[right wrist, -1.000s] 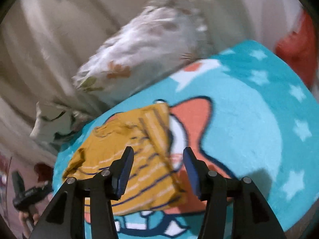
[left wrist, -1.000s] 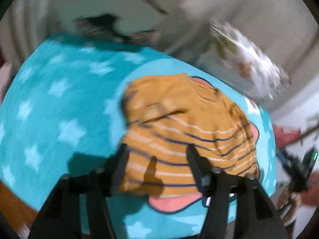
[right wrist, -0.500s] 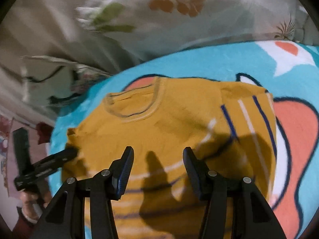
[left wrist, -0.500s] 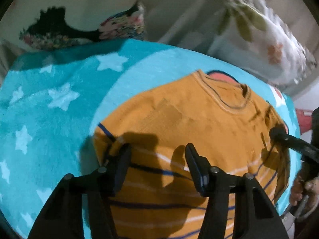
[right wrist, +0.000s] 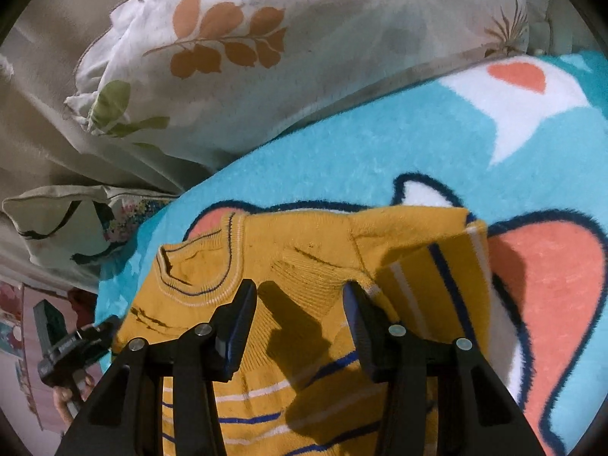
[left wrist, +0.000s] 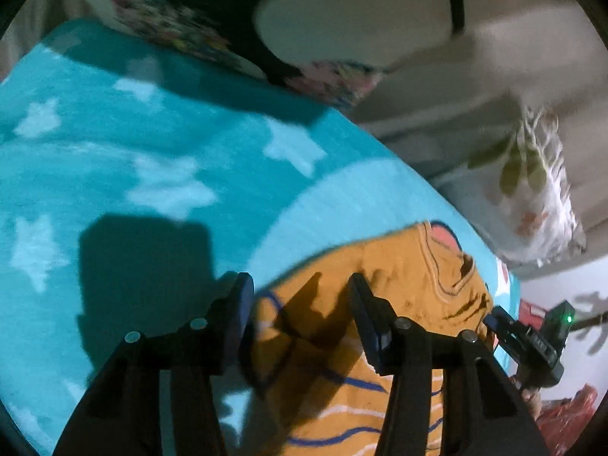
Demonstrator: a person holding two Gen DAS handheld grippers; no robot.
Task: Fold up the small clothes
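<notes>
While both grippers are held over it, a mustard striped sweater (right wrist: 304,266) is seen lying on a turquoise star-patterned blanket (left wrist: 114,174).

The sweater is spread over the orange fish motif (right wrist: 547,266) of the blanket, neckline (right wrist: 197,266) toward the pillows, one sleeve (right wrist: 437,273) folded across its body. The left gripper (left wrist: 300,304) is held with jaws spread wide at the sweater's edge, nothing gripped. The right gripper (right wrist: 300,307) is likewise parted above the chest area, nothing gripped; contact with the knit cannot be told. Beyond the sweater, a white leaf-print pillow (right wrist: 266,57) is noted against beige bedding (right wrist: 38,95), with a floral pillow (left wrist: 182,19) beside it. Past the blanket's edge, red items (left wrist: 562,418) are seen, blurred.
</notes>
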